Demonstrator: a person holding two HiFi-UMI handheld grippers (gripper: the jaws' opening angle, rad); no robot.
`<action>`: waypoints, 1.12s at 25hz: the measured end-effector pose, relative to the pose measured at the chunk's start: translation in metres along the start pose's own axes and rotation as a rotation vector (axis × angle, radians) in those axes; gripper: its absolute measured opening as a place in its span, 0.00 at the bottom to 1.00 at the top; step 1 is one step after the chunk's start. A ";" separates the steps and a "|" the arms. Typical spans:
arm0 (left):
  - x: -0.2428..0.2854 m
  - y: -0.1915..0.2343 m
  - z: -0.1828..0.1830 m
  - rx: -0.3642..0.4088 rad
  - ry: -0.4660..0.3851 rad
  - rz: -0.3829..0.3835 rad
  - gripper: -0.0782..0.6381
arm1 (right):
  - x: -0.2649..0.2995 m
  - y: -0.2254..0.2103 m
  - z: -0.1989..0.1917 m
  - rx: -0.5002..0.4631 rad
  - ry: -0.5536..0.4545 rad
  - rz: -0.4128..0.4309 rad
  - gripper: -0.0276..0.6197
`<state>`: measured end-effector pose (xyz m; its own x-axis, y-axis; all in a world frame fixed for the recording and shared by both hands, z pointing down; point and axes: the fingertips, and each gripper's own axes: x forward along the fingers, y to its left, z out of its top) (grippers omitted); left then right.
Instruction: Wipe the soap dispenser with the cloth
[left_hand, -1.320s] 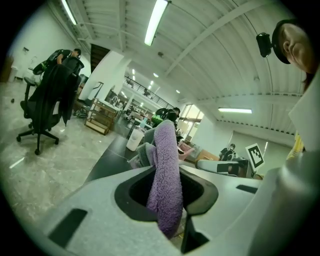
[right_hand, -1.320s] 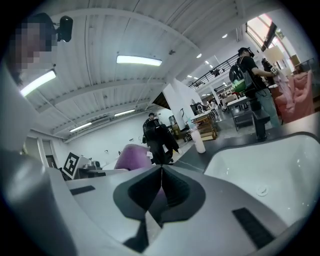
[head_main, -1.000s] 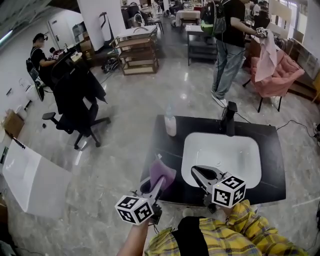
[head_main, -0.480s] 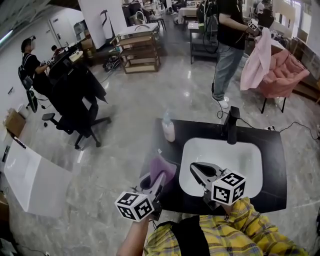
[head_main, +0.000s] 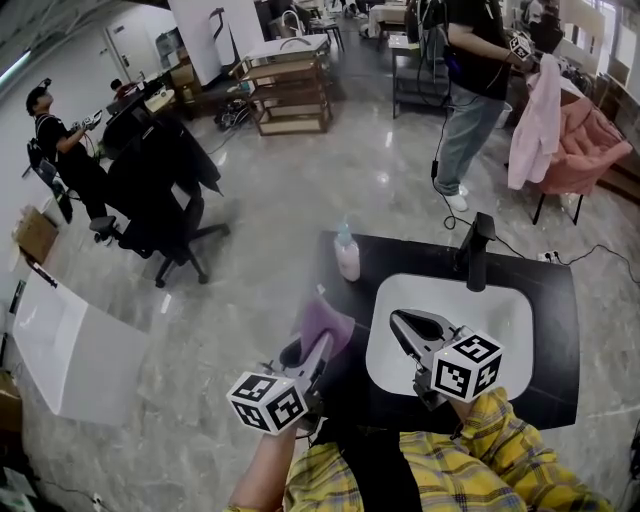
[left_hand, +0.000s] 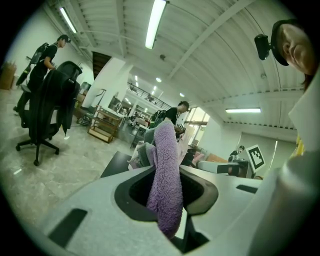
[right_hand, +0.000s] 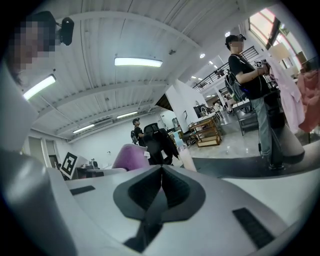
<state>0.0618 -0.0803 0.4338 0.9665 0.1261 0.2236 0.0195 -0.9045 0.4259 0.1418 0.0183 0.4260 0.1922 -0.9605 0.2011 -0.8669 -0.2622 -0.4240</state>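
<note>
A clear soap dispenser (head_main: 346, 253) with pale pink liquid stands at the far left corner of the black counter (head_main: 545, 385); it also shows in the right gripper view as the dispenser (right_hand: 188, 159). My left gripper (head_main: 323, 345) is shut on a purple fleece cloth (head_main: 324, 324), which sticks up between its jaws as the cloth (left_hand: 165, 185). It hovers at the counter's near left edge, short of the dispenser. My right gripper (head_main: 398, 319) is shut and empty over the near part of the white sink (head_main: 505, 317).
A black faucet (head_main: 479, 251) rises behind the sink. A black office chair (head_main: 160, 195) draped with dark clothing and a wooden shelf cart (head_main: 290, 95) stand on the marble floor. A person in jeans (head_main: 477, 90) stands beyond the counter; a white panel (head_main: 70, 350) leans at left.
Both grippers have moved forward a little toward the dispenser, cloth still held. The view has shifted, so the counter and sink sit slightly farther right.
</note>
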 end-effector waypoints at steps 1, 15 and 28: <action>0.002 0.002 0.002 0.002 0.002 -0.003 0.22 | 0.000 -0.001 0.003 -0.002 -0.005 -0.006 0.05; 0.055 0.040 0.048 0.027 0.057 -0.120 0.21 | 0.027 -0.019 0.054 -0.038 -0.065 -0.143 0.05; 0.087 0.069 0.065 0.009 0.091 -0.157 0.22 | 0.080 -0.019 0.092 -0.184 -0.052 -0.128 0.05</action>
<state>0.1634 -0.1583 0.4257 0.9243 0.3019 0.2337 0.1709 -0.8746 0.4538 0.2163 -0.0623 0.3691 0.3251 -0.9254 0.1948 -0.9024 -0.3652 -0.2286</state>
